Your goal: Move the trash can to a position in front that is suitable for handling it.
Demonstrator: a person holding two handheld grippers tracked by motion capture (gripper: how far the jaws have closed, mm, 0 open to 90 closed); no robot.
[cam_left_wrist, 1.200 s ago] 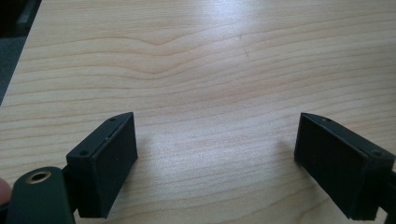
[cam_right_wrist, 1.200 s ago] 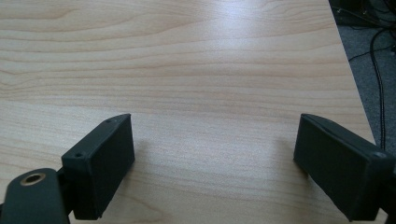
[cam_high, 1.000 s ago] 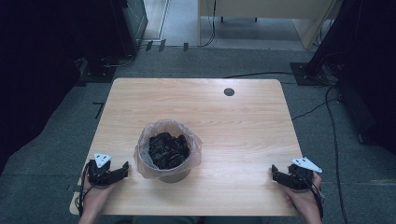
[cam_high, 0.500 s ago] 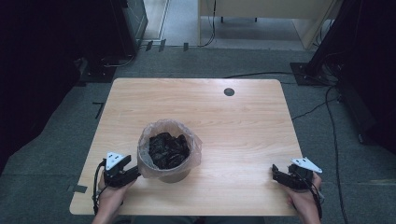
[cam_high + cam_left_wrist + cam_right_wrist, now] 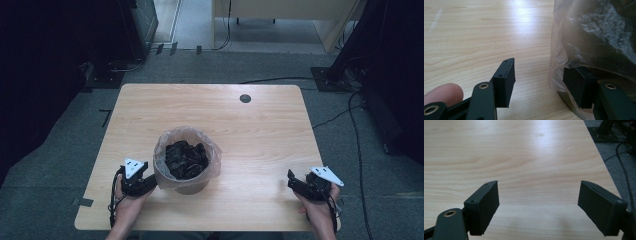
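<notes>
- Bag (image 5: 186,150), thin clear plastic, lines one small round bin (image 5: 190,186) that stands near my edge of the table (image 5: 260,130), a little left of its middle; the film folds out over the bin's rim.
- My left tongs (image 5: 150,184) sit just left of the bin, right up against the bag. In the left gripper view its jaws have just been closing and stand about half apart: one pad is on the film at the bin's side, the other is out over bare wood, so nothing is pinched yet.
- My right tongs (image 5: 539,207) rest well to the right of the bin near the table's front corner, jaws wide and empty over the wood.
- I judge the film soft, light, slippery and easy to tear; the dark crumpled stuff (image 5: 186,159) inside looks light too. I would pinch the loose fold of film at the rim, not the bin wall.
- Beyond the bin, toward the far edge, is a round cable hole (image 5: 245,98).
- Count: one bag, one bin, one heap of dark stuff, two tongs, one hole.
</notes>
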